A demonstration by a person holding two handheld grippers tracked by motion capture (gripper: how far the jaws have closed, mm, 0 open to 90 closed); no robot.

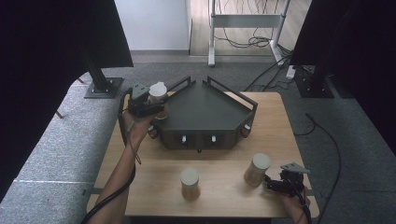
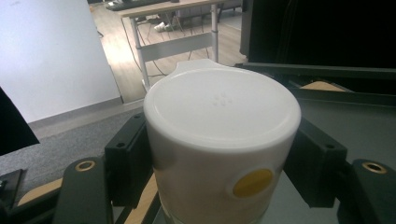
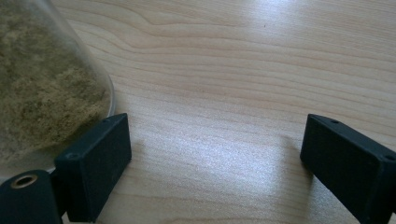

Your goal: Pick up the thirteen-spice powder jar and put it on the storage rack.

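Observation:
My left gripper (image 1: 153, 108) is shut on a white-lidded jar (image 1: 158, 95), held at the left edge of the dark tray (image 1: 205, 109). In the left gripper view the jar (image 2: 222, 140) sits between both pads, which press its sides, and a yellow dot marks its lid rim. My right gripper (image 1: 271, 183) rests low on the table at the front right, open. A second jar (image 1: 257, 169) stands just left of it; in the right gripper view that jar (image 3: 46, 84), holding a brownish powder, lies beside the left pad (image 3: 95, 163), outside the gap.
A third jar (image 1: 189, 183) stands at the front middle of the wooden table (image 1: 215, 154). The tray has raised handles along its back edges and knobs on its front face. Black stands and cables lie on the grey floor behind the table.

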